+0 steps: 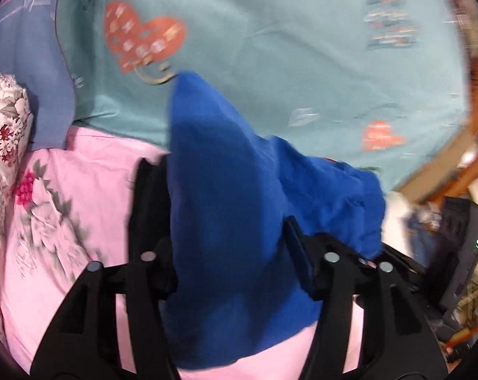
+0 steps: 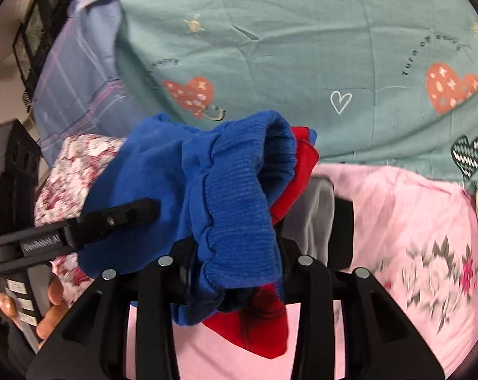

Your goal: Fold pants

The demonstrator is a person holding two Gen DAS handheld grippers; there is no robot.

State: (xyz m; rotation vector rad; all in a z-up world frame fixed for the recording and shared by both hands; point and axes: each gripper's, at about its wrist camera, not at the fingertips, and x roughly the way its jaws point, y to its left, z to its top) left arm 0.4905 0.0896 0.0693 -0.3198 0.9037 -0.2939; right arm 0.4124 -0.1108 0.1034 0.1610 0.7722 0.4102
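The blue pants [image 1: 226, 209] with a ribbed elastic waistband [image 2: 239, 196] and red panels [image 2: 264, 332] hang in the air above the bed. My left gripper [image 1: 226, 196] is shut on the blue cloth, which drapes over and between its fingers. My right gripper [image 2: 254, 221] is shut on the bunched waistband, which hides its fingertips. The left gripper [image 2: 125, 218] also shows in the right wrist view, at the left, closed on the blue cloth.
Below lies a pink floral sheet [image 1: 80, 196] and a teal bedspread with red hearts [image 2: 302, 47]. A lilac plaid pillow [image 2: 80, 79] and a red-white floral pillow [image 1: 1, 133] lie at the side. A wooden bed frame [image 1: 460, 158] borders it.
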